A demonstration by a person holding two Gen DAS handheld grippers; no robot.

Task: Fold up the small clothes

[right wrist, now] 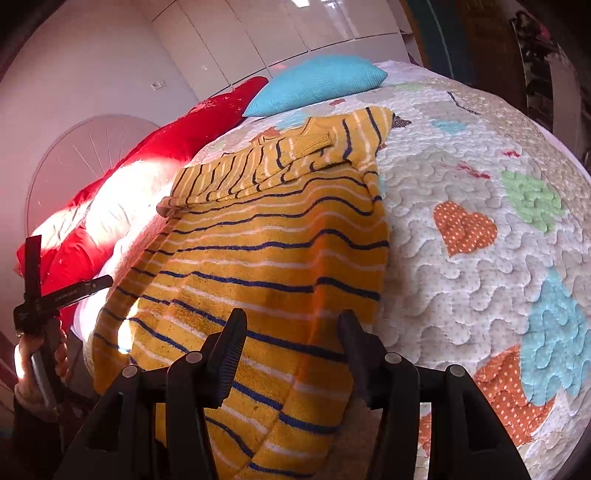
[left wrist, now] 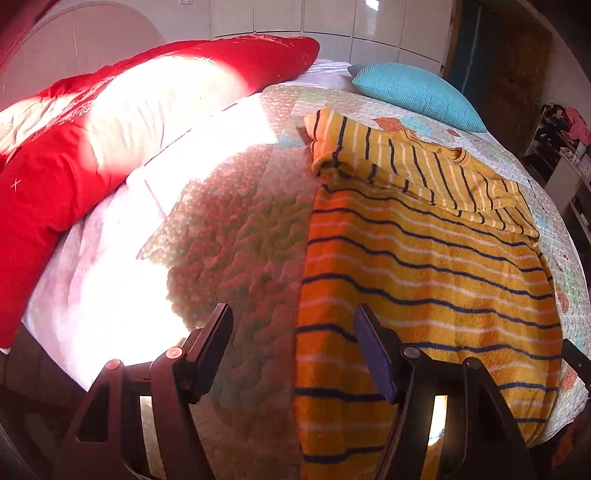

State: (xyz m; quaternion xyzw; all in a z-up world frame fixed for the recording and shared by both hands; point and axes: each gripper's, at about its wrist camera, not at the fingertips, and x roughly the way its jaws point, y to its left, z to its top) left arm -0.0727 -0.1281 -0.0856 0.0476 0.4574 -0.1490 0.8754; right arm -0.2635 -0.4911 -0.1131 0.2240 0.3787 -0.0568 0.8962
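The yellow striped jumper [left wrist: 424, 258] lies flat on the bed quilt [right wrist: 480, 184], sleeves tucked in for folding. Both the left claw [left wrist: 295, 354] and right claw [right wrist: 291, 354] are open, holding nothing.

The left wrist view looks down along its jaws from close above the near edge of the bed's pale quilted cover with coloured hearts [left wrist: 236, 229], facing the red pillow [left wrist: 55, 155] and white wardrobe doors [left wrist: 332, 18]. The right wrist view sits just as low and close, further right. Both share the mustard-yellow striped knitted garment [left wrist: 424, 266] [right wrist: 266, 251] and turquoise cushion [left wrist: 417, 92] [right wrist: 317, 83].
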